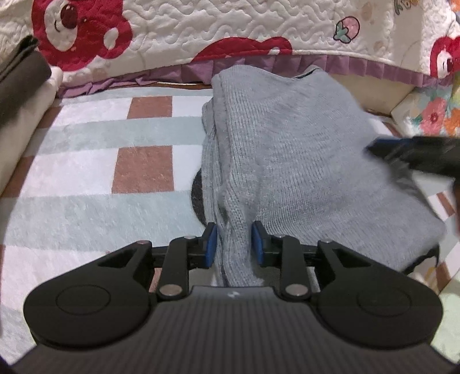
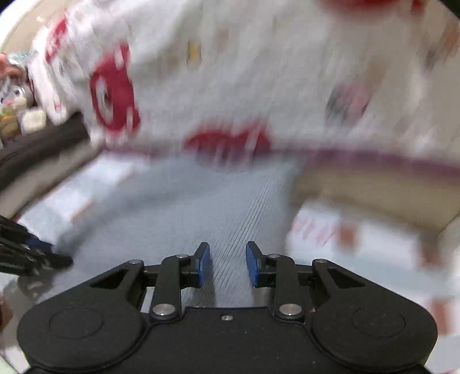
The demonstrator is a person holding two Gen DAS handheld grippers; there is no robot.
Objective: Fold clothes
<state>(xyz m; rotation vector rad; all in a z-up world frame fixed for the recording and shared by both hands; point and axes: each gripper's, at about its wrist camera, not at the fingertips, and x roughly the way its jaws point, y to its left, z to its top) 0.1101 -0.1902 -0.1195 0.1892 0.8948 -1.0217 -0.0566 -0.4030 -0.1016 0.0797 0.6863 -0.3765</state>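
Left tongs (image 1: 233,244): I hold them low over the near end of the grey knit sweater (image 1: 302,161); a bunched ridge of knit runs between the two blue pads (image 1: 210,244), which stand parted with a gap on either side of the fabric, so the tongs are open, not clamping.
Right tongs (image 2: 227,264): parted as well, with only blurred grey knit (image 2: 201,207) showing through the gap; nothing is held between them. In the left wrist view they appear as a dark blur (image 1: 417,155) over the sweater's right side.
Sweater: folded into a long shape, lying on the checked blanket (image 1: 86,172) of pale blue, white and brown squares, its far end near the quilt.
Quilt (image 1: 201,26): white, with red bears and a purple frill, hanging along the far edge.
Dark cloth (image 1: 20,77): folded, at the far left.
Right wrist view: heavily smeared; fine detail cannot be read.
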